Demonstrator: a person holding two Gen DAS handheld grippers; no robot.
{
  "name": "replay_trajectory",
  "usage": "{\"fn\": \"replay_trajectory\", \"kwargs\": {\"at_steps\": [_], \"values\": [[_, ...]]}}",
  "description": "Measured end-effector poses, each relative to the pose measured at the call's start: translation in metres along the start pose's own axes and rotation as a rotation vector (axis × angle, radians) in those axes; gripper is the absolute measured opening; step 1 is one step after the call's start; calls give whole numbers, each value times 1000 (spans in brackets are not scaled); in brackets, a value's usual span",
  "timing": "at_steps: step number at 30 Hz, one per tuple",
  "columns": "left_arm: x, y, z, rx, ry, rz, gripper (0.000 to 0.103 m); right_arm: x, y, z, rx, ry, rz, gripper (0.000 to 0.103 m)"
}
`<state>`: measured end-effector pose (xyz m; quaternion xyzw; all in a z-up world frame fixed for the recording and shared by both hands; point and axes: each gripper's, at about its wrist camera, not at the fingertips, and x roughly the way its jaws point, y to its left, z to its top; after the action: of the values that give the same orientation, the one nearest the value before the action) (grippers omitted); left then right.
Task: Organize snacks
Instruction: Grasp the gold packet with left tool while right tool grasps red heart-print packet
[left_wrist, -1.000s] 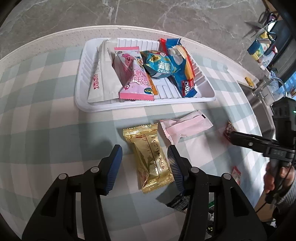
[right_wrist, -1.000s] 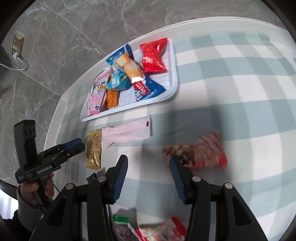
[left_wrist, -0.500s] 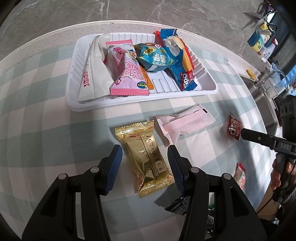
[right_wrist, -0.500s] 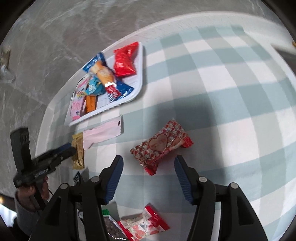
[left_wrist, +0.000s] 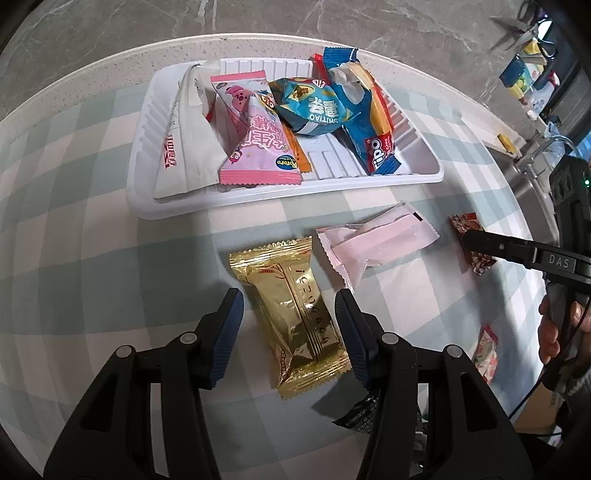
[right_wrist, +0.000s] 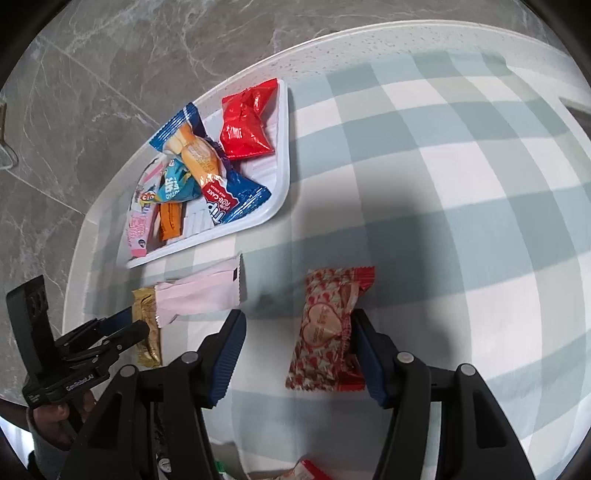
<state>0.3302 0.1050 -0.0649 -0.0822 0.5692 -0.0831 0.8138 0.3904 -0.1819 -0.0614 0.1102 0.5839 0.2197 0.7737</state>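
Filling up: the white tray (left_wrist: 424, 176) holds several snacks; beside it, both open, empty-handed grippers straddle the gold packet (left_wrist: 295, 317) and heart packet (right_wrist: 327, 328).

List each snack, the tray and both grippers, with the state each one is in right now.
White tray: on the table, holding several packets.
Gold packet: flat on the cloth, between the left gripper's fingers, not pinched.
Pink packet: flat on the cloth, outside the tray.
Heart-print packet: on the cloth, between the right gripper's fingers.
Left gripper: open.
Right gripper: open.
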Motion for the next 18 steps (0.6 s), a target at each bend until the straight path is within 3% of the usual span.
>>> {"fn": "replay_trajectory", "kwargs": {"at_steps": [12,14,18], "values": [[14,-12,4,51,22,90,50,11,25,0,-158,0,-139,60],[16,-16,5,66,21,104,50,12,29,-2,-192,-3,-174,56],[20,-22,5,95,11,125,49,13,30,-4,-242,-19,-226,31]]}}
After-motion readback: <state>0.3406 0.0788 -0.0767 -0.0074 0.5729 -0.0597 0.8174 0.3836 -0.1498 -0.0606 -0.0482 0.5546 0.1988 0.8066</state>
